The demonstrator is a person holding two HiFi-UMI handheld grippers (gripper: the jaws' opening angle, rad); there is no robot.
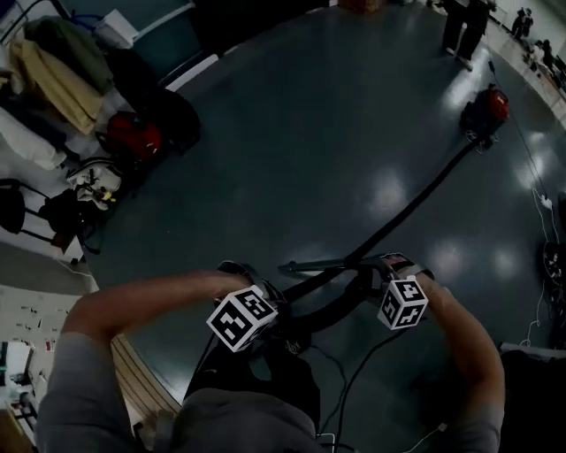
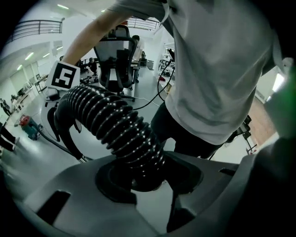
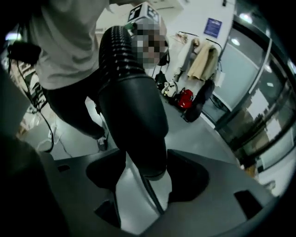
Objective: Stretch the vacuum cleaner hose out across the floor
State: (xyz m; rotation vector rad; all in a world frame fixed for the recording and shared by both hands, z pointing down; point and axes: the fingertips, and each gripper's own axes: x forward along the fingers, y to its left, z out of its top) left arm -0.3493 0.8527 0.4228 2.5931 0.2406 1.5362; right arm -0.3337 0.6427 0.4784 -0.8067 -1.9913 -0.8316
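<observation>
Hose (image 1: 416, 205) runs as one dark line across the floor (image 1: 309, 115), from the red vacuum (image 1: 486, 106) at the far right back to my two grippers low in the head view.

My left gripper (image 2: 138, 185) is clamped on the ribbed part of the hose, which sits in the hollow between the jaws. From there the hose climbs up and to the left and curls over toward the marker cube (image 2: 63, 75) of the other gripper.

My right gripper (image 3: 143, 185) has its jaws spread wide. The smooth black cuff (image 3: 134, 115) stands between them, and I see no squeeze on it: pale floor shows under the cuff's end. Above the cuff the ribbed hose carries on upward.

In the head view both grippers sit close together in front of me, the left a little lower. A short bend of hose hangs between them.

The vacuum stands well away from me on the shiny floor, near a person (image 1: 464, 26) at the top edge. Coats (image 1: 57, 71) and a red bag (image 1: 134, 137) sit along the left wall, well apart from the hose.
</observation>
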